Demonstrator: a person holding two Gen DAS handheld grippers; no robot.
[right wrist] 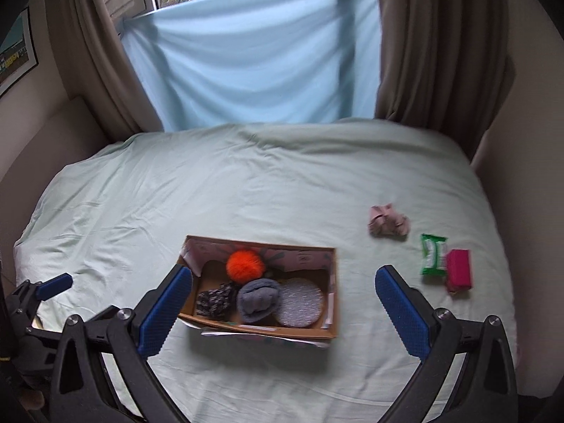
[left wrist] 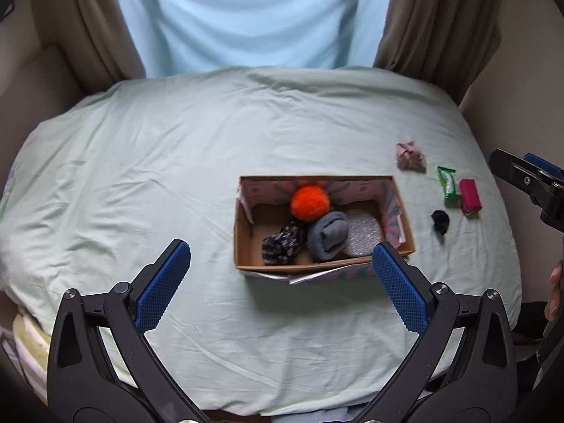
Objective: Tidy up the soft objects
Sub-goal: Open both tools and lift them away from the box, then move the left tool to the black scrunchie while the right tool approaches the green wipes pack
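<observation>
Both tools are hanging empty above the bed: left tool has its jaws spread wide, nothing between them, framing the cardboard box at centre of the left view; right tool is likewise spread wide and holding nothing, with the box sitting lower centre in its view. Box is already carrying an orange pompom, a grey sock roll, a dark patterned fabric bundle and a round silver pad. Still waiting on the sheet, right of the box: pink crumpled cloth, green packet touching a magenta block, and a small black item just beside the box, which the right view is not showing, likely hidden behind a finger. Risks as I am reading them: green packet and magenta block are touching, so closing on one is likely dragging or pinching the other; mattress is soft and the sheet is wrinkled, so pressing down for the flat packet or small black item could be grabbing sheet too and tugging the box; the box's front flap looks loose and the box looks light, so a bump could shift it; box is filling up, and the pompom could be getting knocked out on a drop.
</observation>
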